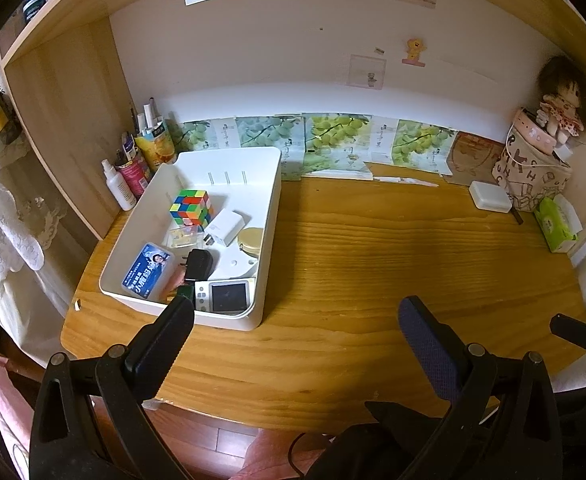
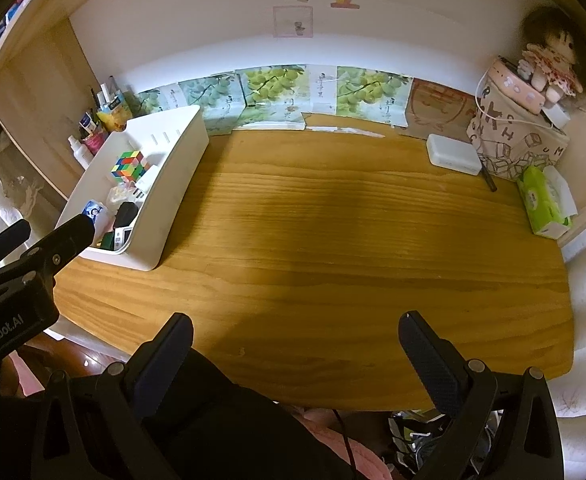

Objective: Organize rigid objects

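Observation:
A white bin (image 1: 271, 216) stands on the left of the wooden desk (image 1: 373, 248); it also shows in the right wrist view (image 2: 181, 172). It holds a Rubik's cube (image 1: 191, 207), a white charger (image 1: 225, 227), a black adapter (image 1: 199, 264), a blue-labelled box (image 1: 148, 270), a small camera (image 1: 223, 296) and a gold round tin (image 1: 251, 238). My left gripper (image 1: 297, 308) is open and empty, near the bin's front edge. My right gripper (image 2: 295, 322) is open and empty above the desk's front edge.
Bottles and pens (image 1: 133, 168) stand in the back left corner. At the back right are a white box (image 1: 489, 196), a patterned bag (image 1: 533, 172) with a doll (image 1: 561, 104), and a green tissue pack (image 1: 555, 226). Grape-print cartons (image 1: 333, 140) line the back wall.

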The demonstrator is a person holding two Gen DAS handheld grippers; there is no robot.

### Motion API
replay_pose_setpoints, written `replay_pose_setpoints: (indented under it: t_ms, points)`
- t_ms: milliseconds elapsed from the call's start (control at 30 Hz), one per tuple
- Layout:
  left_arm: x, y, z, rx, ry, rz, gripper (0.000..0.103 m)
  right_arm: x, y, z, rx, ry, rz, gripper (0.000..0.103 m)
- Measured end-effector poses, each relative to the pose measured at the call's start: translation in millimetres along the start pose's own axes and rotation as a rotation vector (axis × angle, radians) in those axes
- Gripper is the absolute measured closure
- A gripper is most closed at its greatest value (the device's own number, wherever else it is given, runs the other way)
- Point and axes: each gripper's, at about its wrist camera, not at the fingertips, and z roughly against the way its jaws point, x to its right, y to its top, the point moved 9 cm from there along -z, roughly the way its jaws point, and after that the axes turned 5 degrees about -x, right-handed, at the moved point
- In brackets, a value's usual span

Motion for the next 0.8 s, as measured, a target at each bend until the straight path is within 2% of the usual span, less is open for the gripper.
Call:
replay_pose_setpoints:
  t_ms: [400, 600, 800]
  points:
    - [-21.8, 2.5, -4.6, -0.005, 0.011, 0.021, 0.001, -19.5, 7.7, -4.0, -0.001, 0.005, 0.021, 0.0]
    - [-38.5, 3.3, -10.8, -0.019, -0.007, 0.041, 0.001, -34.0, 12.2, -10.6, -0.015, -0.002, 0.025, 0.0]
    - [-58.7, 10.0, -13.9, -0.021, -0.009, 0.016, 0.001, -53.4, 18.4, -16.2, -0.025, -0.001, -0.009, 0.0]
